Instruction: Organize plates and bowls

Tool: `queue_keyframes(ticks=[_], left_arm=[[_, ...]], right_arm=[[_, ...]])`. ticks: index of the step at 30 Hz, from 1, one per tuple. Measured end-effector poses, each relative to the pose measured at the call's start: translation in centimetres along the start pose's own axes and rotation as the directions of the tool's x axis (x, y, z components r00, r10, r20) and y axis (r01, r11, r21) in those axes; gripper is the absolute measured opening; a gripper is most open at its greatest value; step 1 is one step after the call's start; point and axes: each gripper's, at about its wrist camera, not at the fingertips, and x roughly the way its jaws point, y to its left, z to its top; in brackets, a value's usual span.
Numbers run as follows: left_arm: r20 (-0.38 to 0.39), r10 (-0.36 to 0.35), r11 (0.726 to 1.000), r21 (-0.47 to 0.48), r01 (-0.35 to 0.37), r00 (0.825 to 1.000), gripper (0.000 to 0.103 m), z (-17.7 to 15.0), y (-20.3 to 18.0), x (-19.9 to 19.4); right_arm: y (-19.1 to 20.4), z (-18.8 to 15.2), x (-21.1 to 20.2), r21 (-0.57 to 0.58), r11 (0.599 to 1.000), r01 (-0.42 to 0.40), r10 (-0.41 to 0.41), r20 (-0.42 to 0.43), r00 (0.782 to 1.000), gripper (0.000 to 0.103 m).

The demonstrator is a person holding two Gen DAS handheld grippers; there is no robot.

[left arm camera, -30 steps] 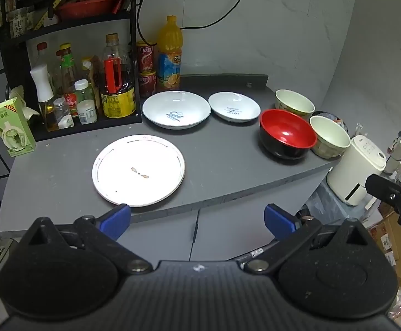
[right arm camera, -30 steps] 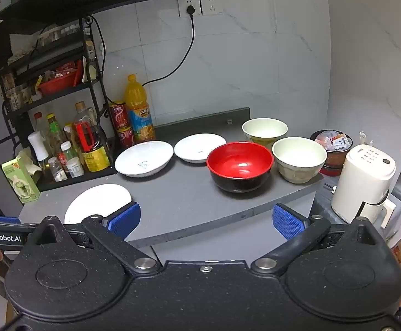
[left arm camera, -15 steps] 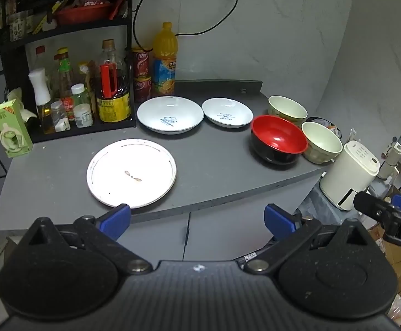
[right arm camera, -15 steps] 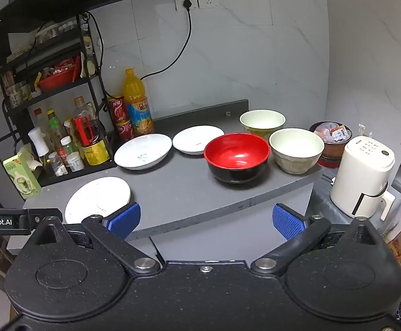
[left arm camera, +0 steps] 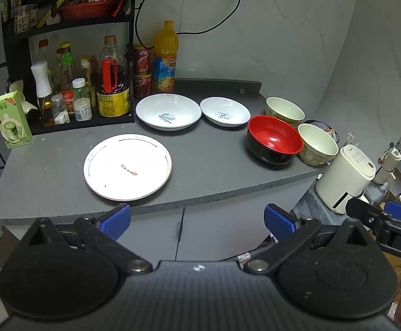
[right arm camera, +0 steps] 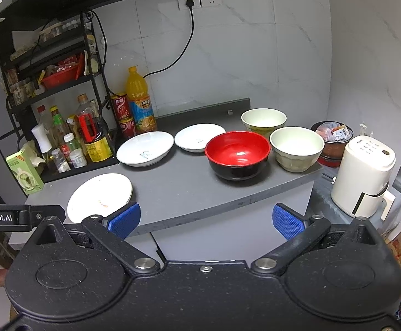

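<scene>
On the grey counter (left arm camera: 206, 171) lie a flat white plate (left arm camera: 127, 167) at the front left, two deeper white plates (left arm camera: 168, 111) (left arm camera: 225, 111) behind it, a red-and-black bowl (left arm camera: 274, 143) and two cream bowls (left arm camera: 317, 144) (left arm camera: 284, 108) at the right end. My left gripper (left arm camera: 197, 218) hangs open in front of the counter's edge, holding nothing. My right gripper (right arm camera: 206, 219) is open too, below the counter's front edge and short of the red-and-black bowl (right arm camera: 237, 154). The flat plate (right arm camera: 100, 196) shows at its left fingertip.
A black rack (left arm camera: 70, 55) with bottles and jars stands at the back left, with a green carton (left arm camera: 10, 123) beside it. An orange drink bottle (left arm camera: 165, 58) and red cans (left arm camera: 143, 63) stand against the wall. A white appliance (right arm camera: 364, 176) sits right of the counter, lower down.
Both grippers have drawn back and a little up from the counter, so the dishes look smaller. Both stayed open. No dish has moved.
</scene>
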Motion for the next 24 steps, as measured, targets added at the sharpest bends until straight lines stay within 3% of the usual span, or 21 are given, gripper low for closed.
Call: queue_keyframes(ticks=[24], left_arm=[[-0.002,0.005,1.000,-0.016,-0.005,1.000,0.102,-0.44,-0.52,-0.57]], right_arm=[[-0.56,-0.32,-1.03,-0.001,1.000,0.016,-0.016,0.001,1.000,0.103]])
